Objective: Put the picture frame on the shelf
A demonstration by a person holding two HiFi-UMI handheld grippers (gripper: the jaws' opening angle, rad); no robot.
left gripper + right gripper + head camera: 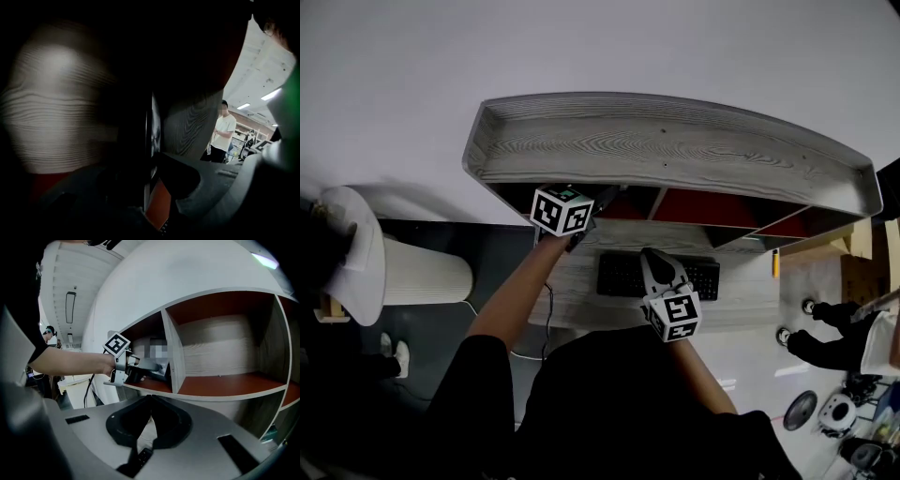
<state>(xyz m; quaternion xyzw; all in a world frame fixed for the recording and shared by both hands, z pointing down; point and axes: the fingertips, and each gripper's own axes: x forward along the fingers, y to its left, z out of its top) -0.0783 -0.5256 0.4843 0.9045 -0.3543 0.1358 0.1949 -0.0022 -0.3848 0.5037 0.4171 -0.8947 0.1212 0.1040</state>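
The picture frame point(153, 133) stands upright and edge-on in the shelf's left compartment, close to the divider point(173, 357). In the right gripper view the frame point(157, 357) shows partly under a mosaic patch. My left gripper point(158, 367) reaches into that compartment with the frame between its jaws; a strip of red-brown shelf floor shows between the frame and the right pad point(185, 180), so the jaws stand slightly open. From the head view, the left gripper point(577, 225) goes under the grey wood shelf top point(675, 141). My right gripper point(652, 257) hovers over the desk, shut and empty.
A black keyboard point(623, 275) lies on the desk below the shelf. The middle compartment point(225, 380) has a red-brown floor and a wood-grain back. A white cylinder point(417, 272) stands at the left on the floor. A person in a white shirt point(225, 131) stands far off.
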